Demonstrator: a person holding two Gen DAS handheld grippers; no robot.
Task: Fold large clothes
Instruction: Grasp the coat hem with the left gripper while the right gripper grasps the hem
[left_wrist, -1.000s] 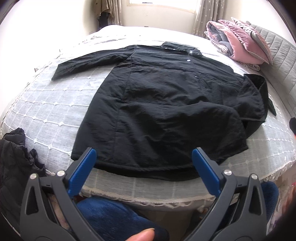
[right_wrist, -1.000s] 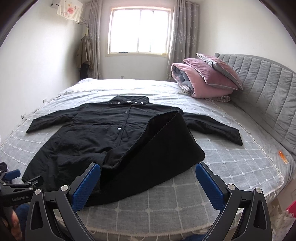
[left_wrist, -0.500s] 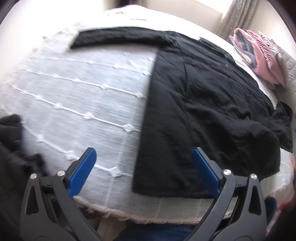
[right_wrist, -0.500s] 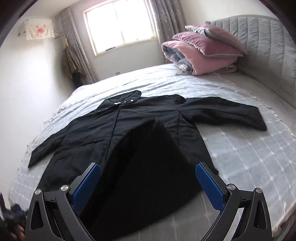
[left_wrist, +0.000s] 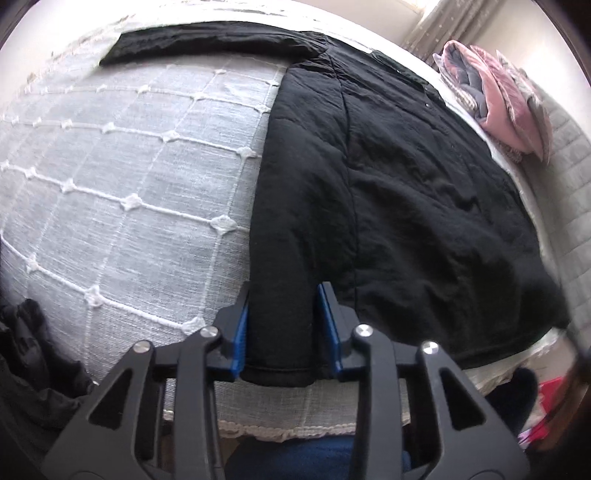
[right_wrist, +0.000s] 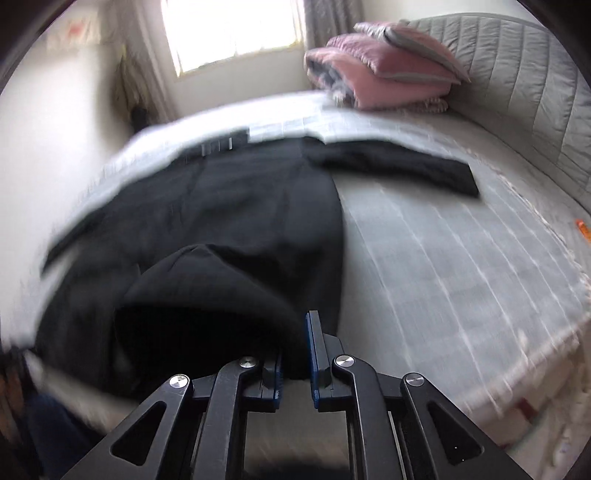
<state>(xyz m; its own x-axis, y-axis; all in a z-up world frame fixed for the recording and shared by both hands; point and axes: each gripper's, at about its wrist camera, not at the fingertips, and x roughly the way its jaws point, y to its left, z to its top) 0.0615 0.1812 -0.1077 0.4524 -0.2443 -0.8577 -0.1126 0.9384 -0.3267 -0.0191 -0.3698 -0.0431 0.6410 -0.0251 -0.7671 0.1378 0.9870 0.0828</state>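
Black coat (left_wrist: 406, 192) spread flat across grey bed (left_wrist: 129, 155), hem at near edge, sleeves out left and right; left gripper (left_wrist: 282, 328) clamped on near left hem corner, fabric filling narrow jaws; right gripper (right_wrist: 295, 354) pinching raised fold of near right hem; best lifted level, both corners carried together toward far collar

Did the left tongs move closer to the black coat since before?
Yes. The left tongs went forward to the black coat on the bed and now pinch its bottom corner; before, they hung open off the bed's edge.
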